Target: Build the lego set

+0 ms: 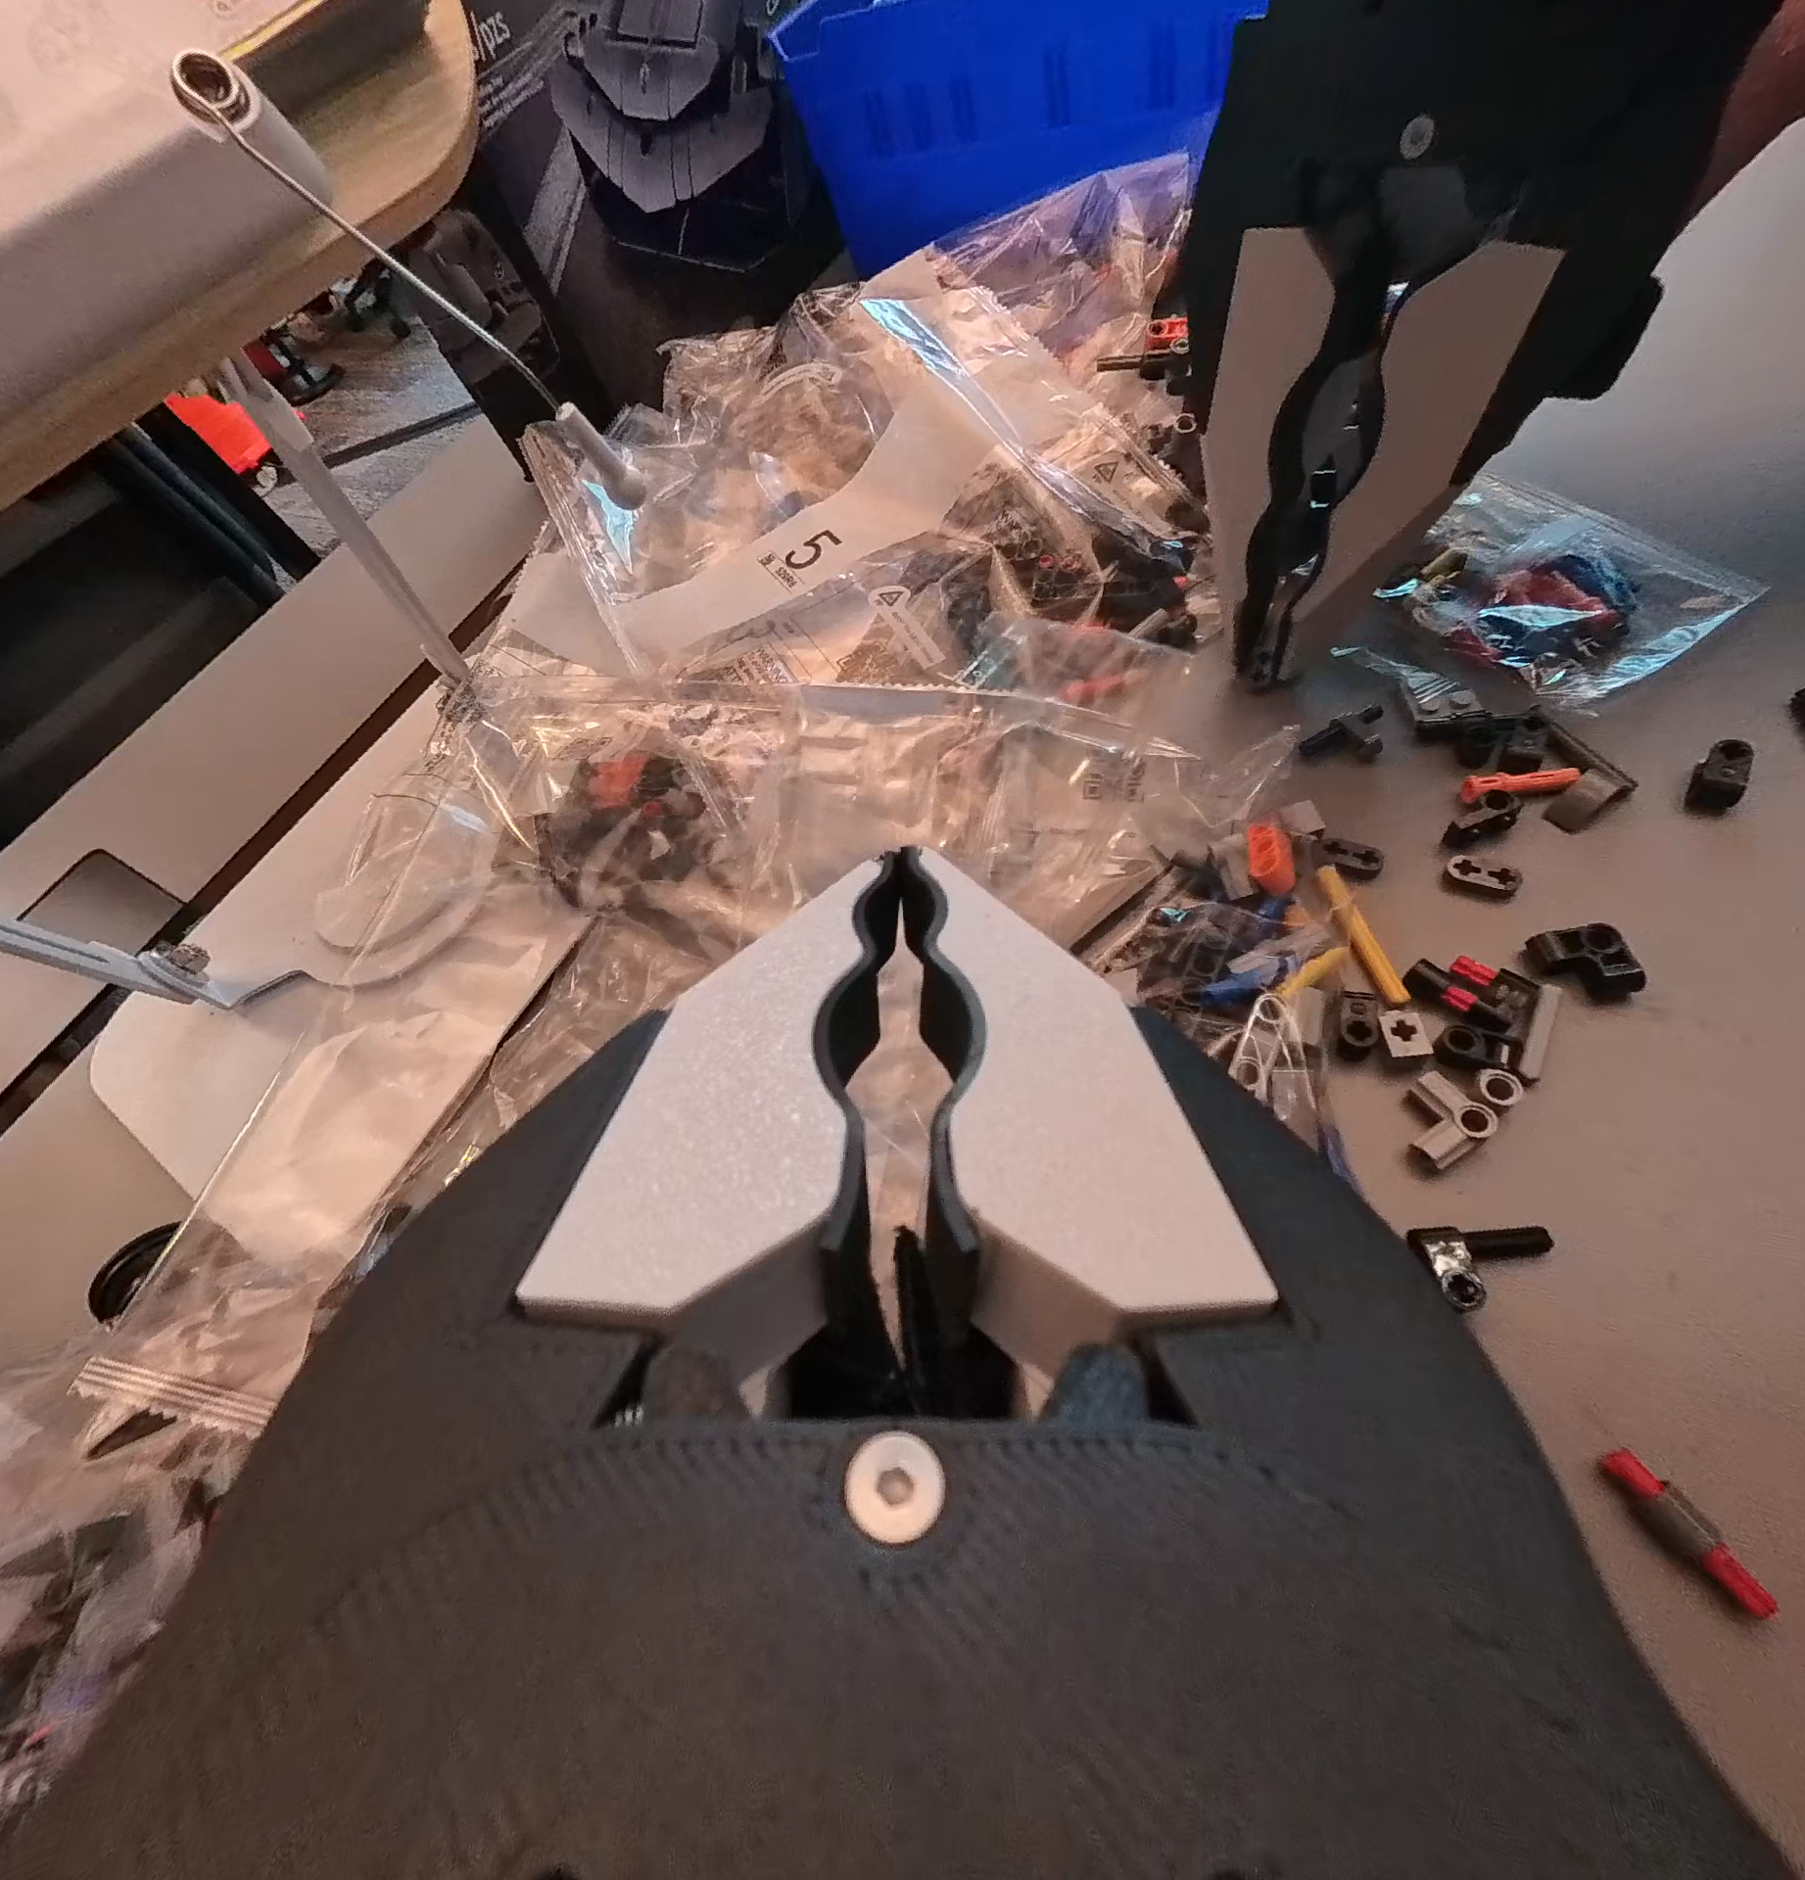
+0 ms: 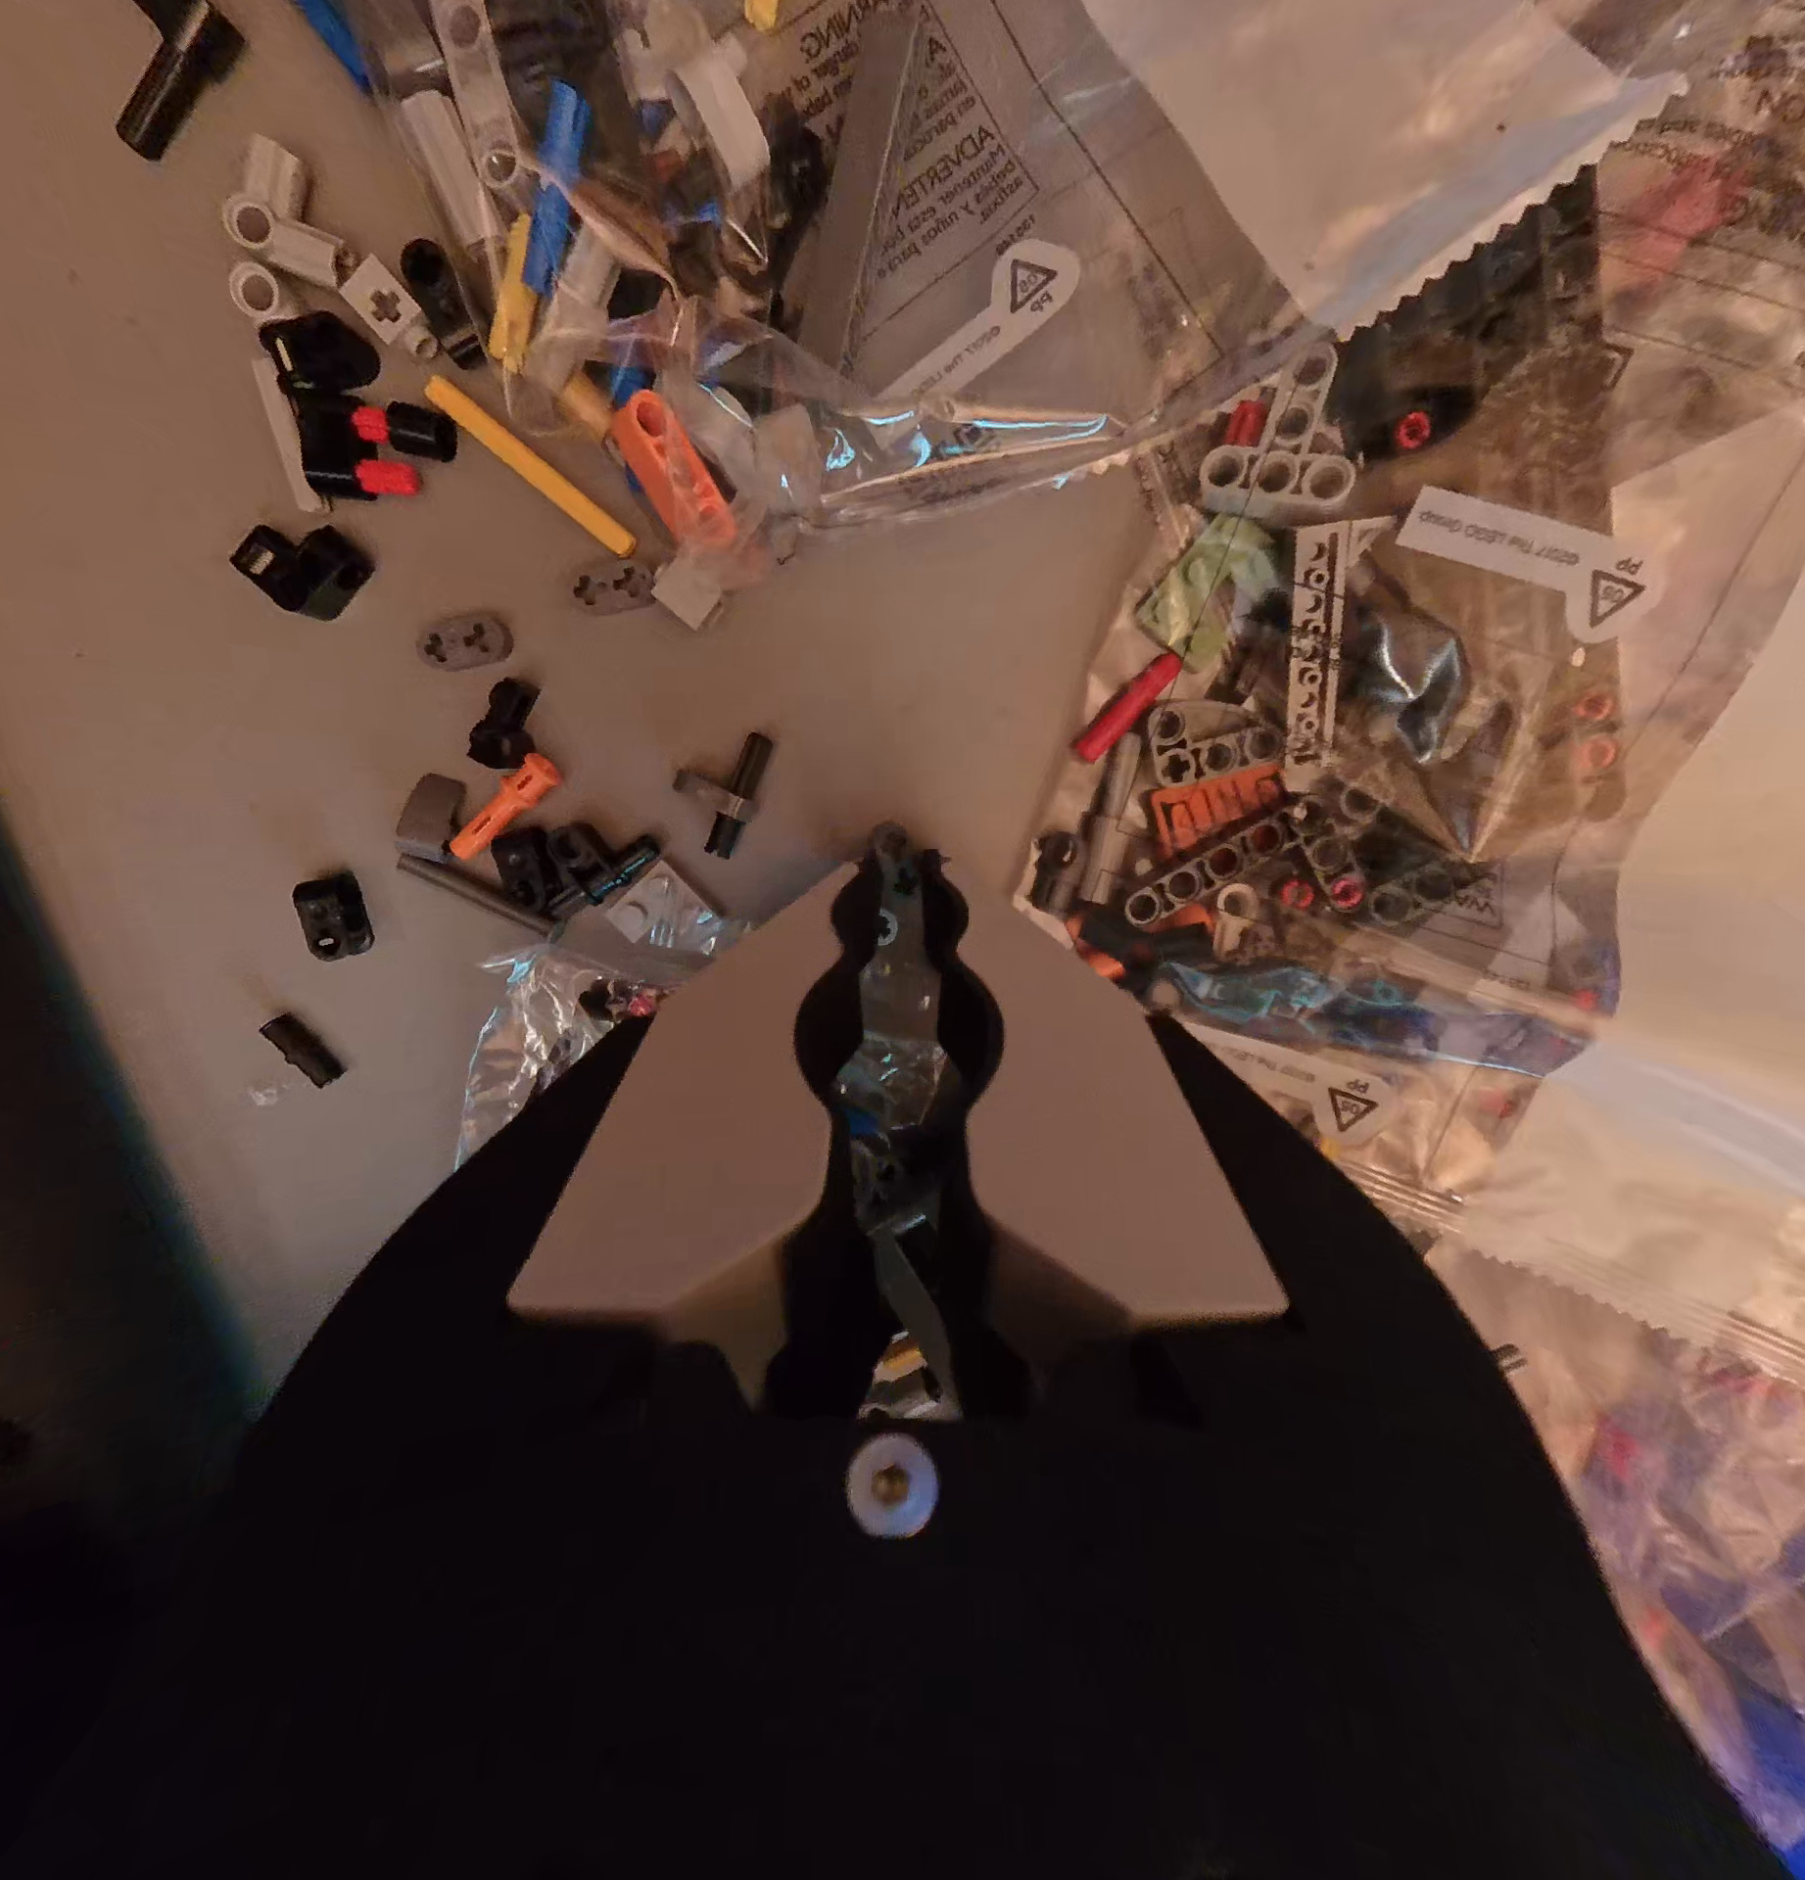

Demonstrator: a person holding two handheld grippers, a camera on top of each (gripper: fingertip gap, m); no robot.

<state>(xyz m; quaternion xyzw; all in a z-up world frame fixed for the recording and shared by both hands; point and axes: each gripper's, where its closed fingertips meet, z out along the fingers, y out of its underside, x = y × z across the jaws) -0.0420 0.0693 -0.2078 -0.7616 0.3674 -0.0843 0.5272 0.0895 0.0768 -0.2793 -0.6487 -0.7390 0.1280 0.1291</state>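
Note:
My left gripper (image 1: pixel 900 865) is shut with its pads tip to tip and nothing between them. It hovers over a heap of clear plastic bags (image 1: pixel 827 570) of lego parts. My right gripper (image 2: pixel 893 865) is shut on a small dark grey lego piece (image 2: pixel 886 849) that sticks out past the fingertips, just above the grey table (image 2: pixel 928 661). In the left wrist view the right gripper (image 1: pixel 1264 661) points steeply down with its tips at the table beside the bags. Loose lego pieces (image 2: pixel 532 814) lie to its left.
Several small black, grey, orange and yellow pieces (image 1: pixel 1468 977) are scattered on the table (image 1: pixel 1641 1170). A red and grey axle piece (image 1: pixel 1692 1536) lies apart at the right. A blue bin (image 1: pixel 979 132) and a dark box (image 1: pixel 654 153) stand at the back. More bags of parts (image 2: pixel 1335 763) lie to the right. My hands' fingertips stand some 15 centimetres from each other.

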